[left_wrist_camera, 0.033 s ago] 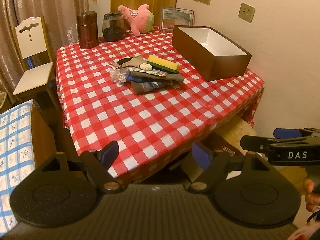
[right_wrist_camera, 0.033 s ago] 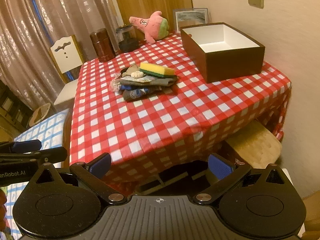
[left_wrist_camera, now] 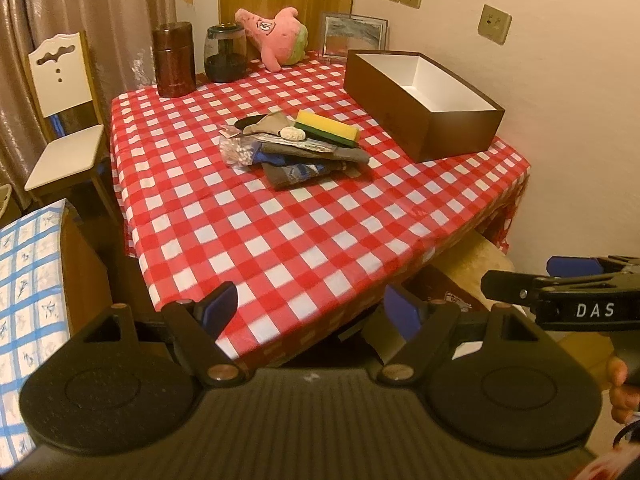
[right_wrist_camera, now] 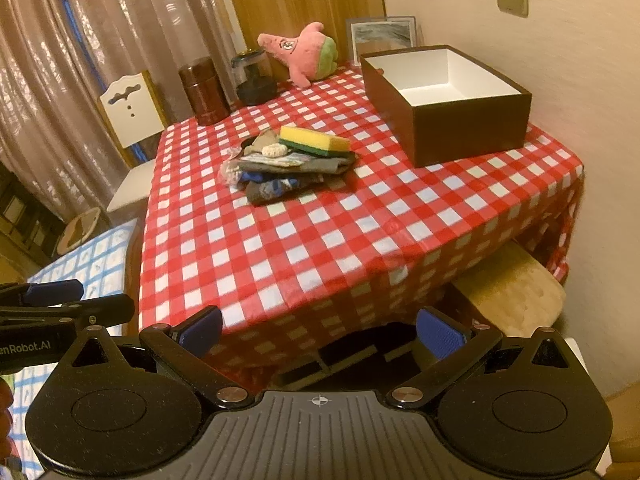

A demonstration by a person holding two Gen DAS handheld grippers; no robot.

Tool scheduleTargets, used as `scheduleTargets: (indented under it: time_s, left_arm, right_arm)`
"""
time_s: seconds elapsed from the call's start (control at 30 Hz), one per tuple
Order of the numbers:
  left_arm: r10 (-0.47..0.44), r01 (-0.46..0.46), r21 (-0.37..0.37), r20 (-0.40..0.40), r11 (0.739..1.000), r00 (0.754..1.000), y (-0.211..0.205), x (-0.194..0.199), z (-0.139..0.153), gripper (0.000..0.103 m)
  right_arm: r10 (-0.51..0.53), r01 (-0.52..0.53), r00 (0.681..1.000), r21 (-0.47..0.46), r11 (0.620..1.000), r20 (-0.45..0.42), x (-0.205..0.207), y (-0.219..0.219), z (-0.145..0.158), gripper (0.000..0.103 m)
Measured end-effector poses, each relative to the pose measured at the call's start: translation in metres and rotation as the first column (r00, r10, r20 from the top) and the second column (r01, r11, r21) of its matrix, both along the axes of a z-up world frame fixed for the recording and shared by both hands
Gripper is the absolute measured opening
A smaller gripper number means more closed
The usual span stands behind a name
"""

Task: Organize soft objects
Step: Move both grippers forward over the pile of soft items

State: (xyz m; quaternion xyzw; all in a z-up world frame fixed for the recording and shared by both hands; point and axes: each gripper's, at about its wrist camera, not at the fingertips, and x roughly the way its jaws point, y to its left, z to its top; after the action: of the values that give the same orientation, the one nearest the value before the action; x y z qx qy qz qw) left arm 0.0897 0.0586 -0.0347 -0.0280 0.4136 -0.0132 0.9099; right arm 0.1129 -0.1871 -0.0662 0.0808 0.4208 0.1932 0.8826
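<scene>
Left claw (left_wrist_camera: pixel 310 309) held apart, empty, at the near table edge. Right claw (right_wrist_camera: pixel 320 330) also apart, empty, just off the same edge. Each visible in the other's view only as a fingertip cut by the frame border.

Soft pile (left_wrist_camera: pixel 298 150) sat well ahead of both claws, mid-table, slightly left of centre from the right claw. Sponge (left_wrist_camera: pixel 326 127) on top, yellow over green; pale lumpy item (left_wrist_camera: pixel 293 133) just beside it, identity unclear. Under these, folded dark cloths (right_wrist_camera: pixel 280 184), layers overlapping, count not resolvable. Clear bag (left_wrist_camera: pixel 236 150) at the pile's left end, contents too small to read. Black round edge (left_wrist_camera: pixel 250 122) showed behind the pile, mostly covered.

Box (left_wrist_camera: pixel 424 104) far ahead and right of the pile, apart from it, open top, white inside; floor partly hidden by the near wall. Plush (right_wrist_camera: pixel 300 54) at the far edge, leaning against the back, near two jars (left_wrist_camera: pixel 200 58). Frame (left_wrist_camera: pixel 354 36) behind the box, lower part blocked.

Table's underside dark; beige cushion (right_wrist_camera: pixel 512 288) partly hidden under the cloth (left_wrist_camera: pixel 280 232) on the right.
</scene>
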Motion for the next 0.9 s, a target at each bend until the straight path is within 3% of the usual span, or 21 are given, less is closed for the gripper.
scheduleTargets:
  time_s: [0.3, 0.67, 0.9]
  left_arm:
    - [-0.049, 0.049, 0.013, -0.003, 0.999, 0.999, 0.042, 0.044, -0.002, 0.079]
    - [-0.022, 0.022, 0.006, -0.003, 1.0, 1.0, 0.085, 0.083, -0.006, 0.079]
    - [-0.006, 0.006, -0.001, -0.009, 1.0, 1.0, 0.092, 0.105, -0.011, 0.075]
  right_arm:
    - [-0.055, 0.056, 0.998, 0.022, 0.998, -0.007, 0.036, 0.034, -0.002, 0.103]
    - [-0.033, 0.032, 0.999, -0.018, 0.999, -0.004, 0.076, 0.073, -0.004, 0.103]
    - [-0.016, 0.016, 1.0, -0.034, 0.999, -0.003, 0.102, 0.076, -0.011, 0.102]
